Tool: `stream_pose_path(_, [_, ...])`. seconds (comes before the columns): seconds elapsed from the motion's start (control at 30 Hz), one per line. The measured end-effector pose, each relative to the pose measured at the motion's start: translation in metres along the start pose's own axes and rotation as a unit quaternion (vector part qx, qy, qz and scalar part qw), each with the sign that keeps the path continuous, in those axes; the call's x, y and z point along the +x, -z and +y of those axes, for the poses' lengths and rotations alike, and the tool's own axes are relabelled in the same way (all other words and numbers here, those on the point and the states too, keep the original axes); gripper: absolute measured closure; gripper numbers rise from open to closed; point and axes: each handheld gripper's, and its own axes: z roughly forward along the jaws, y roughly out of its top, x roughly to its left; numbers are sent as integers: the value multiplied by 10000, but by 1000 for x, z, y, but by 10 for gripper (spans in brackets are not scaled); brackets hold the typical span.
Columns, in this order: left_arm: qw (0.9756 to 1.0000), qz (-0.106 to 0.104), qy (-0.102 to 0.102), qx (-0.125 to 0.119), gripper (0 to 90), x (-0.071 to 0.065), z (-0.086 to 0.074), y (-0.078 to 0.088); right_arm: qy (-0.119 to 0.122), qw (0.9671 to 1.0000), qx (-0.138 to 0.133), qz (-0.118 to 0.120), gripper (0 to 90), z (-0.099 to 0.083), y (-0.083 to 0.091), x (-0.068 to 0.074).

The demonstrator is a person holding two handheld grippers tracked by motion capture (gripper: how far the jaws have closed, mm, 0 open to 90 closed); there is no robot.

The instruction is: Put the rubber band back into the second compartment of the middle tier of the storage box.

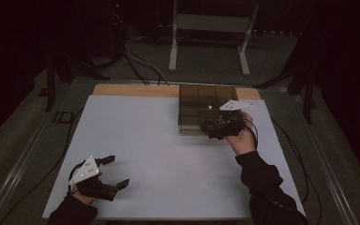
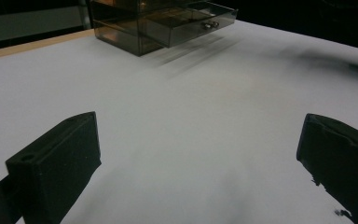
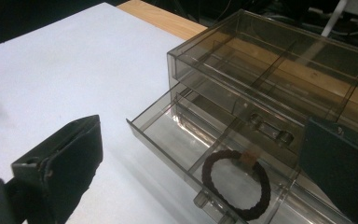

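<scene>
A smoky clear drawer box (image 1: 201, 98) stands at the table's far right, also in the left gripper view (image 2: 135, 32). Its lower drawer (image 3: 168, 126) is pulled out. A dark braided hair ring (image 3: 249, 212) lies in a drawer compartment behind the knob. My right gripper (image 1: 212, 127) hovers at the drawer's front, open, with nothing between its jaws (image 3: 200, 140). My left gripper (image 1: 118, 171) rests near the front left corner of the white sheet, open and empty (image 2: 198, 121).
The white sheet (image 1: 159, 150) covers the table, with a wooden strip (image 1: 131, 90) bare along the far edge. Beyond the table stand a white metal frame (image 1: 211, 23) and floor cables (image 1: 140, 65). The surroundings are dark.
</scene>
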Motion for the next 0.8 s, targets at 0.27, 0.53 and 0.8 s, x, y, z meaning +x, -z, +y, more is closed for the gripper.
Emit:
stream_pose_path(0.27, [10000, -9, -32, -4, 3, -1, 0, 1, 43, 9999, -97, 129, 1, -8, 8, 10])
stream_pose_path(0.53, [10000, -7, -16, 5, 3, 0, 0, 0, 79, 9997, -106, 192, 1, -24, 11, 19])
stream_pose_path(0.8, [10000, -11, -33, 8, 3, -1, 0, 0, 92, 9998, -77, 183, 1, -43, 13, 27])
